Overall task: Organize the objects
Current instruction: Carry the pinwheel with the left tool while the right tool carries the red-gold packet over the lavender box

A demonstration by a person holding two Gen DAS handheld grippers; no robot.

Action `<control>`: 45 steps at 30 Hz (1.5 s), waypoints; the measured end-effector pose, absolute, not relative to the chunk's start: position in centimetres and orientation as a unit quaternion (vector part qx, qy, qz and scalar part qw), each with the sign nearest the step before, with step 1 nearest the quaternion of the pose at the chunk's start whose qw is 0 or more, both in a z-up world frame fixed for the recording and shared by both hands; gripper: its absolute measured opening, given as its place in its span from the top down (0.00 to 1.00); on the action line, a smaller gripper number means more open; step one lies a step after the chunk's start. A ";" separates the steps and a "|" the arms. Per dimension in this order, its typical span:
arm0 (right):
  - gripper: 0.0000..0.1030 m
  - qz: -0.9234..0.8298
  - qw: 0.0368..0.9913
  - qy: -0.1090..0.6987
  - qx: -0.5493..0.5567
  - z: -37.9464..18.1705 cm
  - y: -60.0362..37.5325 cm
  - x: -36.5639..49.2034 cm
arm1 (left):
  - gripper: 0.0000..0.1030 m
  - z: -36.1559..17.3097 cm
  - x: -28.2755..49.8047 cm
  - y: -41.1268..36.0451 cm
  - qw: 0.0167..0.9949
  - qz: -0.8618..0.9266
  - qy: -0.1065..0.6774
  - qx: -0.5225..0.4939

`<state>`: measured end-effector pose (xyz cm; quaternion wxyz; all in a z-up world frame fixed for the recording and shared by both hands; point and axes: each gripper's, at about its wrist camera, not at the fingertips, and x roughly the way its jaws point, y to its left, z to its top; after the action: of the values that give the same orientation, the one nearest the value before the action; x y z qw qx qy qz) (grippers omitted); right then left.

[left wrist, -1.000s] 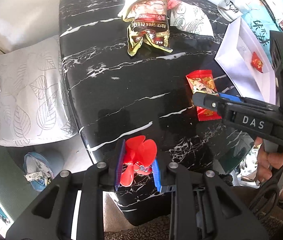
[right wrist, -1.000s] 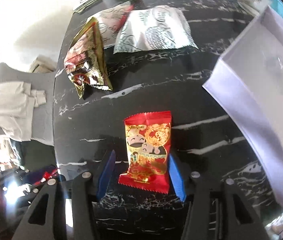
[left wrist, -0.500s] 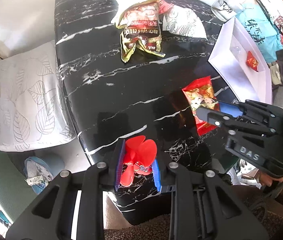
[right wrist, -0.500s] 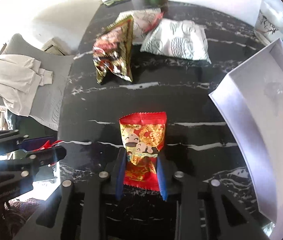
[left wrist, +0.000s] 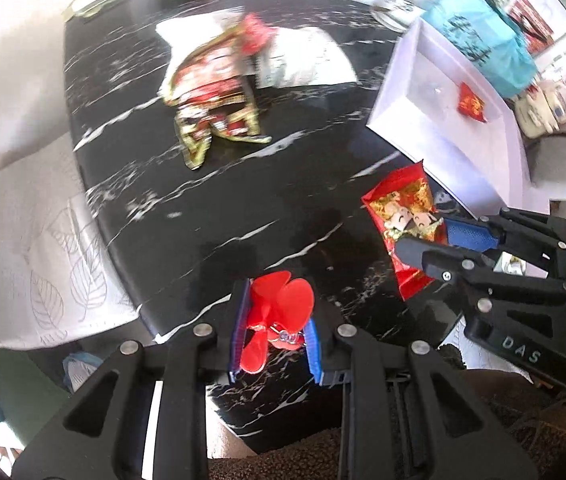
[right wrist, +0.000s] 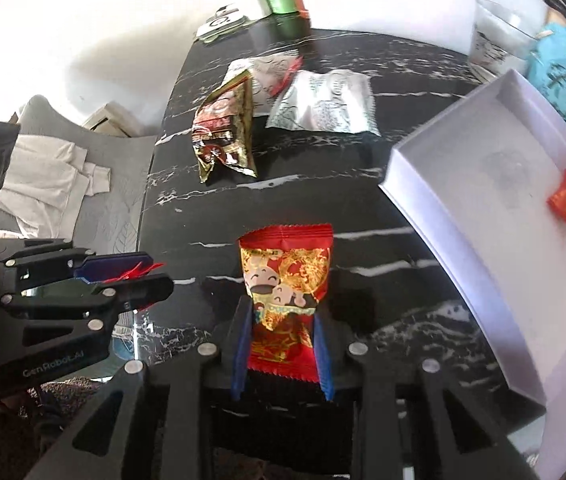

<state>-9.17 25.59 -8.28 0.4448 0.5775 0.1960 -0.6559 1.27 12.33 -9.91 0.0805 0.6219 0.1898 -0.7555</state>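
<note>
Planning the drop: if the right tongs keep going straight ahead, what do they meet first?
Probably bare black marble tabletop; farther on, the silver patterned snack pouch. The white open box lies off to the right. Depth is uncertain.

Right gripper body: "DAS", white letters on black housing.
Left gripper body: "GenRobot.AI", pale letters on black housing.
Blue bag: dark brush characters, not readable.
Snack packets: print too blurred to read.
</note>
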 end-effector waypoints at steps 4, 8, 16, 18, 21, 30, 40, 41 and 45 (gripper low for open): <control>0.73 -0.669 0.425 0.179 0.583 -8.1 27.4 -9.2 | 0.77 -9.7 0.0 14.0 0.053 -0.760 0.166 0.626; 0.73 -0.682 0.400 0.156 0.592 -8.0 29.8 -9.5 | 0.77 -9.7 -1.1 16.1 0.021 -0.762 0.142 0.632; 0.73 -0.710 0.348 0.118 0.601 -7.9 34.6 -9.1 | 0.77 -9.7 -2.7 20.8 -0.043 -0.762 0.090 0.640; 0.73 -0.715 0.336 0.109 0.603 -7.9 35.7 -9.0 | 0.77 -9.6 -3.0 22.0 -0.059 -0.761 0.077 0.642; 0.73 -0.720 0.322 0.100 0.607 -8.0 37.1 -8.6 | 0.77 -9.6 -3.2 23.2 -0.076 -0.759 0.062 0.643; 0.73 -0.710 0.332 0.104 0.612 -8.1 38.8 -9.5 | 0.77 -9.8 -4.2 26.4 -0.093 -0.752 0.032 0.651; 0.73 -0.695 0.365 0.101 0.611 -6.9 40.5 -14.3 | 0.77 -8.9 -8.7 27.7 -0.077 -0.750 0.054 0.654; 0.73 -0.692 0.369 0.095 0.613 -6.7 40.6 -14.9 | 0.77 -8.7 -9.2 27.8 -0.072 -0.751 0.054 0.654; 0.73 -0.689 0.382 0.085 0.611 -6.0 40.8 -17.2 | 0.77 -7.5 -11.1 28.4 -0.061 -0.759 0.049 0.647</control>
<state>-17.19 40.82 -5.98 0.3816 0.6106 0.0848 -0.6887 -11.11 28.37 -7.46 -0.0614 0.6468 0.0494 -0.7586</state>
